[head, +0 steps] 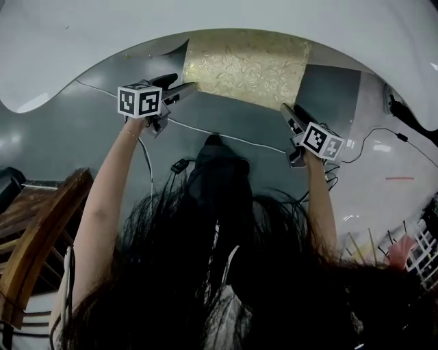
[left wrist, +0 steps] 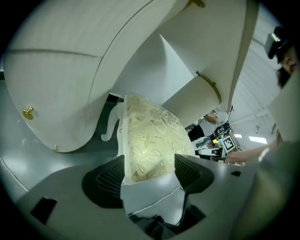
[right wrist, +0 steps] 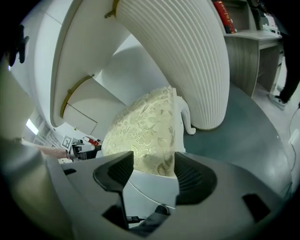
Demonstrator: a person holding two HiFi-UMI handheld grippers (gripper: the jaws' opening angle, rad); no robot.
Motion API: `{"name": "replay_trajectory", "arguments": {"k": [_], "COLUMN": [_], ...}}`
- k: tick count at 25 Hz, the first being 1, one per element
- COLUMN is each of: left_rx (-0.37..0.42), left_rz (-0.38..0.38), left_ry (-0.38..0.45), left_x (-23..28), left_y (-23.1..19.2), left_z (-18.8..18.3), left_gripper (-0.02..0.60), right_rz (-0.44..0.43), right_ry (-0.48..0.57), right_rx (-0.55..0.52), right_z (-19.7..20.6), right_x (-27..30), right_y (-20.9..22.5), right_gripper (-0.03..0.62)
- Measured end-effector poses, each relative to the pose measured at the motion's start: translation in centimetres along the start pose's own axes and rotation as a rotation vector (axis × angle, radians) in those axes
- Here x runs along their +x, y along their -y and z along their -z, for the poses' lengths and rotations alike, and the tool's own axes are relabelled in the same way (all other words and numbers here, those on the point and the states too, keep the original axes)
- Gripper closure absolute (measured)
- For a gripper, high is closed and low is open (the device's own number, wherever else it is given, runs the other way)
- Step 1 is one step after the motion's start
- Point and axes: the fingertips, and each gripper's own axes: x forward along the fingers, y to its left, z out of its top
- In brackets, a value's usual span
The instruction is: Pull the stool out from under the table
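Observation:
The stool [head: 243, 65] has a gold flowered seat and white legs; its far part lies under the white table [head: 205, 20]. My left gripper [head: 183, 89] is at the seat's near left corner, my right gripper [head: 287, 113] at its near right corner. In the left gripper view the seat's edge [left wrist: 150, 136] lies between the wide jaws of the left gripper [left wrist: 149, 171], which do not clamp it. The right gripper view shows the seat's corner [right wrist: 145, 126] between the spread jaws of the right gripper [right wrist: 152, 166], also without a clamp.
A wooden chair [head: 34, 232] stands at the near left. Cables [head: 205, 130] run over the grey floor near the stool. The table's ribbed white pedestal [right wrist: 187, 61] stands close beside the stool. A desk with books [right wrist: 243, 47] is farther right. Dark hair hides the lower head view.

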Motion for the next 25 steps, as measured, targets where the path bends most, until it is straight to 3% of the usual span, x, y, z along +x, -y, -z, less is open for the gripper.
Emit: {"name": "replay_trajectory", "arguments": {"k": [3, 6, 8, 11, 12, 18, 22, 25], "left_rx": [-0.043, -0.075, -0.091, -0.126, -0.138, -0.171, -0.200, -0.230], "left_rz": [0.026, -0.008, -0.037, -0.021, -0.012, 0.076, 0.091, 0.056], "left_ry": [0.013, 0.043, 0.056, 0.077, 0.089, 0.096, 0.117, 0.164], "left_x": [1.1, 1.6, 2.0, 2.3, 2.3, 2.9, 3.1, 2.8], "left_y": [-0.1, -1.1, -2.0, -2.2, -2.2, -1.3, -1.6, -1.7], "left_z": [-0.6, -1.3, -1.6, -1.6, -1.5, -1.3, -1.4, -1.3], "left_gripper": [0.256, 0.255, 0.255, 0.242, 0.241, 0.241, 0.242, 0.242], "right_rz": [0.004, 0.040, 0.055, 0.070, 0.073, -0.058, -0.075, -0.062], "right_ry": [-0.037, -0.056, -0.050, -0.023, -0.014, 0.001, 0.063, 0.093], "right_rx": [-0.018, -0.063, -0.077, -0.089, -0.085, 0.132, 0.143, 0.145], "right_z": [0.4, 0.2, 0.1, 0.2, 0.3, 1.4, 1.2, 1.4], "right_x": [1.3, 1.3, 1.3, 1.5, 1.5, 1.9, 2.2, 2.0], "right_y": [0.2, 0.3, 0.3, 0.6, 0.7, 0.6, 0.7, 0.8], "right_gripper": [0.336, 0.336, 0.336, 0.330, 0.300, 0.299, 0.299, 0.301]}}
